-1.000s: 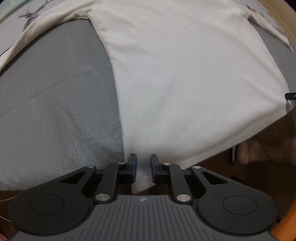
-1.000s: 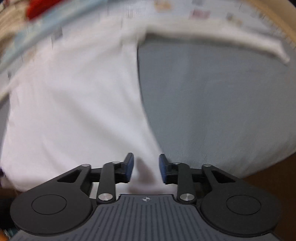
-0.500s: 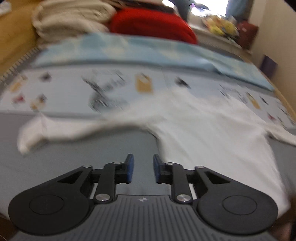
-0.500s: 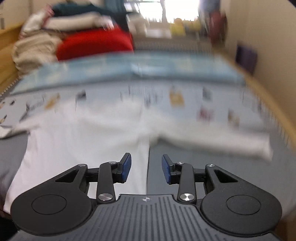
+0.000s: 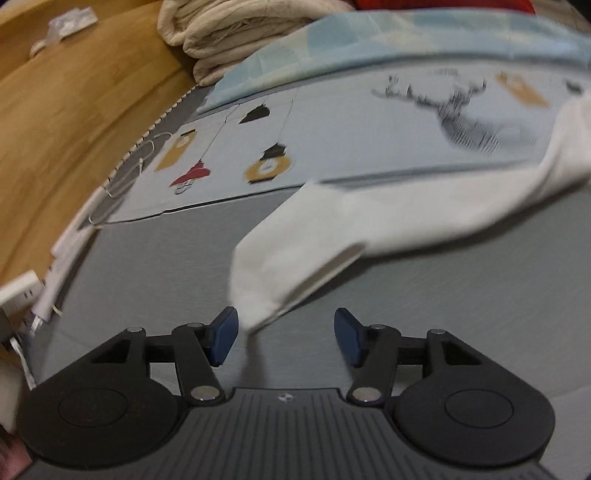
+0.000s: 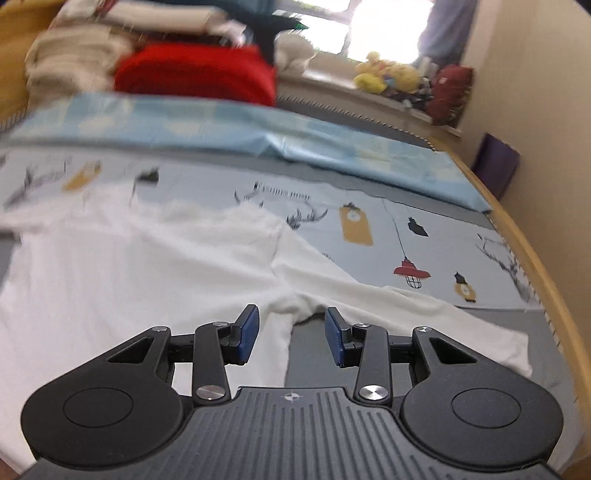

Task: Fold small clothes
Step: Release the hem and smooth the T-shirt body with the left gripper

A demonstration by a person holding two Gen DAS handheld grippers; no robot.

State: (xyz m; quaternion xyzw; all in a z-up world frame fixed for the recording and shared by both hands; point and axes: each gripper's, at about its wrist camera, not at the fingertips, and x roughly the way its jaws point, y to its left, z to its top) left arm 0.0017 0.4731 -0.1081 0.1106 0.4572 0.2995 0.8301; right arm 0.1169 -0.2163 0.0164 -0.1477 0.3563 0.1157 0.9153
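A white long-sleeved shirt (image 6: pixel 129 280) lies spread flat on a grey mat (image 5: pixel 461 295) on the bed. Its left sleeve (image 5: pixel 332 229) stretches across the left wrist view, and the cuff end reaches down to the fingertips. My left gripper (image 5: pixel 286 332) hovers over that cuff with its jaws opening. The cuff tip lies beside the left pad and nothing is pinched. My right gripper (image 6: pixel 291 326) stands open above the armpit where the right sleeve (image 6: pixel 424 314) joins the body. Cloth lies under it and is not gripped.
A printed sheet (image 6: pixel 369 221) and a light-blue cloth (image 6: pixel 258 129) lie beyond the shirt. Folded beige bedding (image 5: pixel 240 33) and a red blanket (image 6: pixel 195 77) are stacked at the far end. A wooden bed frame (image 5: pixel 74 110) runs along the left and white plugs (image 5: pixel 18 291) lie near it.
Both views have swung up from the shirt's hem. The left gripper has moved left to the sleeve cuff and its jaws stand much wider. The right one now sits over the armpit.
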